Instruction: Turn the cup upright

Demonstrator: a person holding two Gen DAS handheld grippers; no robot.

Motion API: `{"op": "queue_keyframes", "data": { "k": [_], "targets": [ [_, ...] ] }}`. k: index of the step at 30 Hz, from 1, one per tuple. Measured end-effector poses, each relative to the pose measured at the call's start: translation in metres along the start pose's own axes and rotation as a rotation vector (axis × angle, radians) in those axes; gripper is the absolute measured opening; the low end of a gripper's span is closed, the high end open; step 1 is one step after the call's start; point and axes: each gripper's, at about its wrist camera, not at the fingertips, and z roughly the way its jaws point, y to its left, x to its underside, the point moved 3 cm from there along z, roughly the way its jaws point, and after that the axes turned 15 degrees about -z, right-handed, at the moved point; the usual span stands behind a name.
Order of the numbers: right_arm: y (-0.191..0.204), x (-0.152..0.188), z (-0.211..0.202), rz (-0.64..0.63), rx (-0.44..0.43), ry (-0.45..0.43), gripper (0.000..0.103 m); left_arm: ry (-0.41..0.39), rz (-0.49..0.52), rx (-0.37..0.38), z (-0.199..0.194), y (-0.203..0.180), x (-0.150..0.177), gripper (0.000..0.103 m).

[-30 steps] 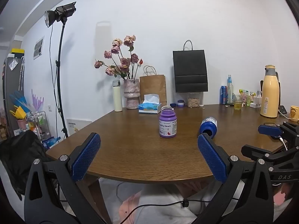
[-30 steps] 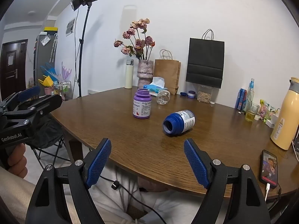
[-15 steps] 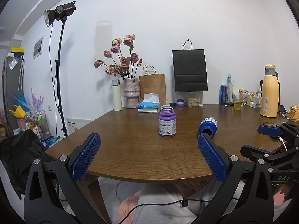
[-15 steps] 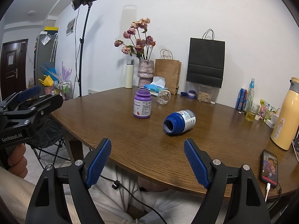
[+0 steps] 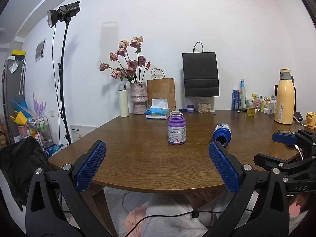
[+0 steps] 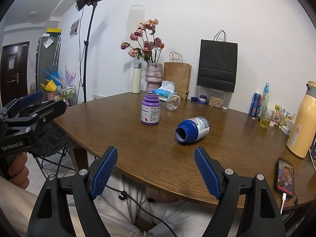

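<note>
A blue container (image 5: 222,134) (image 6: 192,129) lies on its side on the brown table (image 5: 138,158), its open mouth facing me. A purple bottle (image 5: 176,128) (image 6: 151,109) stands upright to its left, lid off. Behind it a small clear glass jar (image 6: 173,102) lies tipped over; in the left wrist view the purple bottle hides it. My left gripper (image 5: 157,146) is open at the table's near edge, well short of the purple bottle. My right gripper (image 6: 156,151) is also open and empty, short of the blue container.
Along the back wall stand a flower vase (image 5: 138,97), a white flask (image 5: 123,100), a tissue box (image 5: 158,111), paper bags and drinks. A yellow thermos (image 6: 301,120) and a phone (image 6: 284,174) sit at the right. A person's lap lies below the table edge.
</note>
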Motion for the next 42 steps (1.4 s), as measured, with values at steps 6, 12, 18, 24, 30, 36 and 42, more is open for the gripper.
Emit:
{"op": "queue_keyframes", "data": {
  "k": [6,12,18,24,30,36,42],
  "targets": [
    [0.001,0.0,0.0,0.001,0.001,0.0,0.084,0.001,0.0,0.0,0.0,0.0,0.0,0.103],
    [0.001,0.0,0.0,0.001,0.001,0.0,0.084,0.0,0.0,0.0,-0.001,0.001,0.0,0.103],
    [0.002,0.0,0.0,0.001,0.001,0.0,0.084,0.001,0.0,0.0,0.002,-0.003,0.001,0.103],
    [0.003,0.0,0.0,0.001,0.0,0.0,0.084,0.001,-0.001,0.0,0.002,-0.003,0.001,0.103],
    [0.003,0.0,0.001,0.001,0.0,0.0,0.084,0.001,-0.001,0.0,0.002,-0.003,0.001,0.103],
    [0.002,0.001,0.001,0.001,0.0,0.001,0.084,0.004,0.001,0.004,0.003,-0.003,0.003,0.103],
    [0.003,0.002,0.003,0.005,-0.003,0.001,0.084,0.025,-0.013,0.011,0.014,-0.003,0.006,0.103]
  ]
}}
